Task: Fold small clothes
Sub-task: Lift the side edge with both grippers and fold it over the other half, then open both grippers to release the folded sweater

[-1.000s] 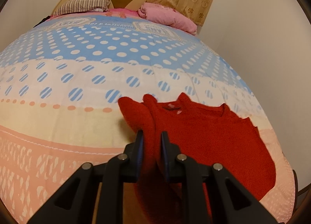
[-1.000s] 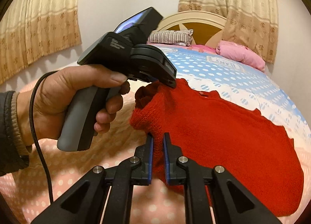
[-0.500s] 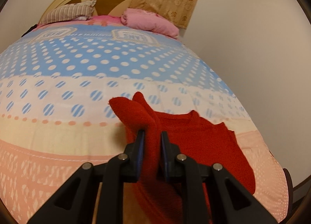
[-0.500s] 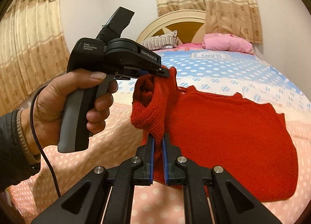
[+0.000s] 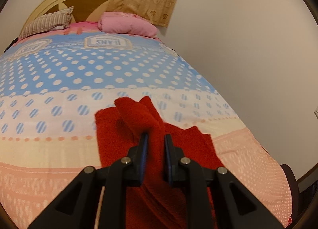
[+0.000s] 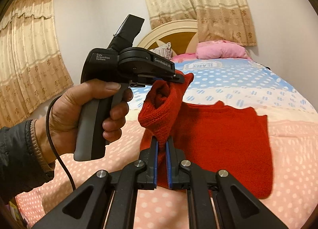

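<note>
Red knit sweater (image 6: pixel 224 141): body flat on polka-dot bedspread (image 5: pixel 59 82), one folded side lifted clear of bed. Left gripper (image 5: pixel 155 143): jaws narrow, pinching raised fold; seen from right wrist view in left hand (image 6: pixel 79 114). Right gripper (image 6: pixel 162 145): jaws narrow, clamped on same lifted fold lower down. Pink pillow (image 5: pixel 127 24), striped pillow (image 5: pixel 47 22) at headboard (image 6: pixel 174 30)

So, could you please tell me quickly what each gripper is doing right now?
Left gripper: closed on the red sweater.
Right gripper: closed on the same sweater.
</note>
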{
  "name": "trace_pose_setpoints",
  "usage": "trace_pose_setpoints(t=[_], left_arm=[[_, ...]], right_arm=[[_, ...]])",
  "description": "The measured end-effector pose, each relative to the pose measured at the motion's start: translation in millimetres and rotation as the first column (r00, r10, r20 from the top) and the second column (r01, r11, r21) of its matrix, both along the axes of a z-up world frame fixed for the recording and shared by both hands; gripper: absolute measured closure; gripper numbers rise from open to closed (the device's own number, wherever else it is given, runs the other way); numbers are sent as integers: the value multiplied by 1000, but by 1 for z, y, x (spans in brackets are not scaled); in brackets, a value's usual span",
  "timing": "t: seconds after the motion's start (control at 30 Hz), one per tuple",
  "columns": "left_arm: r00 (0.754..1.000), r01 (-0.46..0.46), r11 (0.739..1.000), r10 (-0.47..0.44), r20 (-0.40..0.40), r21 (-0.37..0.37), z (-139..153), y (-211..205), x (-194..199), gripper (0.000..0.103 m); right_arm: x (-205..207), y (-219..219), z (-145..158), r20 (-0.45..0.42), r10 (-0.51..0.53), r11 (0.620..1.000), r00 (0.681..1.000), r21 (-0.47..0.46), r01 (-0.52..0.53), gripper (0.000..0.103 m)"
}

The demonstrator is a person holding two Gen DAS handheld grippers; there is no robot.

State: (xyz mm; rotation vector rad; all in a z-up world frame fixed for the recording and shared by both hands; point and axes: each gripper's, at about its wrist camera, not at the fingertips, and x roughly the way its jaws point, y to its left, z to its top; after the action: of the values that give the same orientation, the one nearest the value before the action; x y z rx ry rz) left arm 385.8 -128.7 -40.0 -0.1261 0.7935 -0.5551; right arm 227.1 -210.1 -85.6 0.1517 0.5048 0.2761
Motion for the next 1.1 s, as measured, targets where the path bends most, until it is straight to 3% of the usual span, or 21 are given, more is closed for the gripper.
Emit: trace_pose_setpoints(t=[0.43, 0.97, 1.1], left_arm=[[996, 93, 995, -93, -8, 31, -12, -69, -11, 86], [979, 200, 970, -203, 9, 136, -34, -138, -33, 86], [977, 211, 964, -213, 1, 160, -38, -147, -38, 81]], right_arm=[[-24, -69, -16, -54, -98, 991, 994, 83, 102, 97], [-52, -114, -52, -151, -173, 962, 973, 187, 200, 97], [-51, -119, -57, -176, -188, 955, 966, 195, 221, 97]])
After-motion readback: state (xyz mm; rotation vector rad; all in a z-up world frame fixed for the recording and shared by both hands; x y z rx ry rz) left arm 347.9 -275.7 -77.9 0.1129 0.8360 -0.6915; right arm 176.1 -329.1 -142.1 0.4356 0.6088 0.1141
